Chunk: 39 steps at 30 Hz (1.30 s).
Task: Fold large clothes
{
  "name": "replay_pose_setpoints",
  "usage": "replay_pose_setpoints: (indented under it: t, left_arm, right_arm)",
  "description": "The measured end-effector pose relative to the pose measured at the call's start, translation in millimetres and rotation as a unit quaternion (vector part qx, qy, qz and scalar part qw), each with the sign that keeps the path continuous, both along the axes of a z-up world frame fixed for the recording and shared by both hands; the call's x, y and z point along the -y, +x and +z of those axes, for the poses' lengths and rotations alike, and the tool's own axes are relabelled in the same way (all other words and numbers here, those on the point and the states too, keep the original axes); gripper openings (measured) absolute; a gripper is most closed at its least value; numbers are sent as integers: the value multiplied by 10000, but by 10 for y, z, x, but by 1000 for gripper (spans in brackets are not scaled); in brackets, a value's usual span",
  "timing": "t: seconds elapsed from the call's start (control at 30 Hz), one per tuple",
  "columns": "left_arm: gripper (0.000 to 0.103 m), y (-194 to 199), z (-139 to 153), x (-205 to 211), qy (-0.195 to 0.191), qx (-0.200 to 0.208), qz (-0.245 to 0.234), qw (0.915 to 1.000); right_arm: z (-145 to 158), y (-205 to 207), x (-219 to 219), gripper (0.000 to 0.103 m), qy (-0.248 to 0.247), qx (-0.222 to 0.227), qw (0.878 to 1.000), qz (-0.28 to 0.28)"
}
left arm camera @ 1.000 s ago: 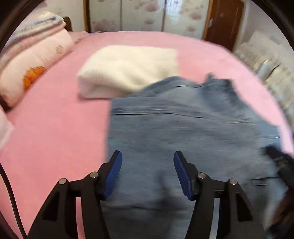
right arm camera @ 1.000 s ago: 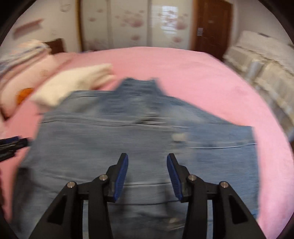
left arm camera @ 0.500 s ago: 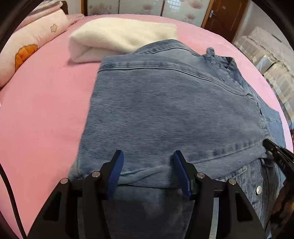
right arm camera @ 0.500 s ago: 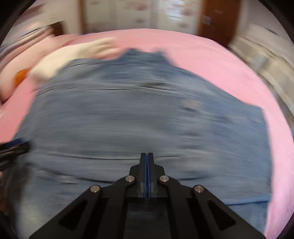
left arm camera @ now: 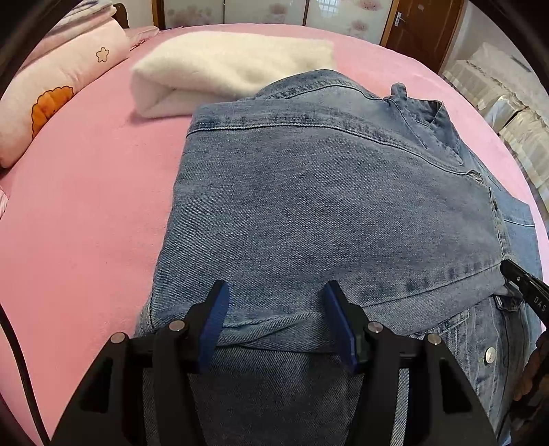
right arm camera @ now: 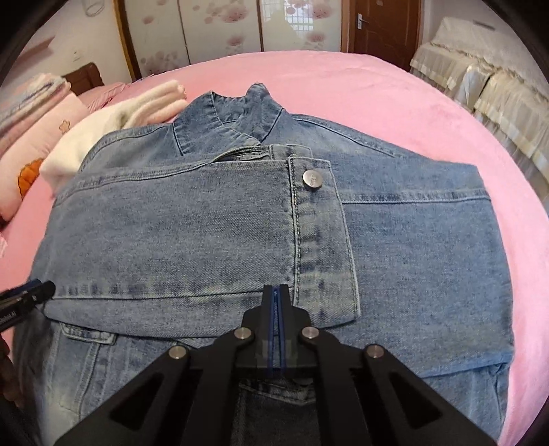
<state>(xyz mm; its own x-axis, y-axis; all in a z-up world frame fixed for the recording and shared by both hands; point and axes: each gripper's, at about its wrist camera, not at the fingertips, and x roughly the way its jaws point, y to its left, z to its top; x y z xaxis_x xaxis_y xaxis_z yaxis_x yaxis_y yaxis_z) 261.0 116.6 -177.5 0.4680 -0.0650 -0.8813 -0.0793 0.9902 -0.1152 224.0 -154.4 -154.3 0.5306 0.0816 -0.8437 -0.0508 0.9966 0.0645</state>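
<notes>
A blue denim jacket (left arm camera: pixel 326 206) lies on the pink bed with both sleeves folded across its front; it also shows in the right wrist view (right arm camera: pixel 206 233). My left gripper (left arm camera: pixel 276 308) is open, its jaws either side of the folded sleeve's near edge, holding nothing. My right gripper (right arm camera: pixel 275 298) is shut, its tips at the near edge of the sleeve cuff (right arm camera: pixel 319 240) with a metal button; whether cloth is pinched is unclear. The right gripper's tip shows at the left wrist view's right edge (left arm camera: pixel 525 284).
A folded white fleece blanket (left arm camera: pixel 226 72) lies just beyond the jacket. Pink pillows (left arm camera: pixel 58 92) sit at the far left. The pink bed sheet (left arm camera: pixel 85 223) surrounds the jacket. Covered furniture (right arm camera: pixel 480 89) stands at the right, a brown door (right arm camera: pixel 381 24) behind.
Both grippers have come down close to the jacket's near edge. The right gripper went from open to shut. The left stayed open.
</notes>
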Motion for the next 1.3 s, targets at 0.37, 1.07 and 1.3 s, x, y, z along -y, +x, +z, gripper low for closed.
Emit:
replay_pose_setpoints:
  t: [0.37, 1.07, 1.3]
  left_arm:
    - [66, -125, 155, 53, 38, -195, -123, 9997]
    - [77, -1513, 1488, 54, 283, 719, -320, 9965]
    - [79, -1964, 1581, -15, 368, 883, -267, 9951]
  right_arm:
    - [112, -63, 51, 4, 320, -337, 9986, -248]
    - [1488, -1387, 288, 48, 75, 789, 9967, -189]
    - [1642, -1988, 359, 49, 0, 1027, 9946, -122]
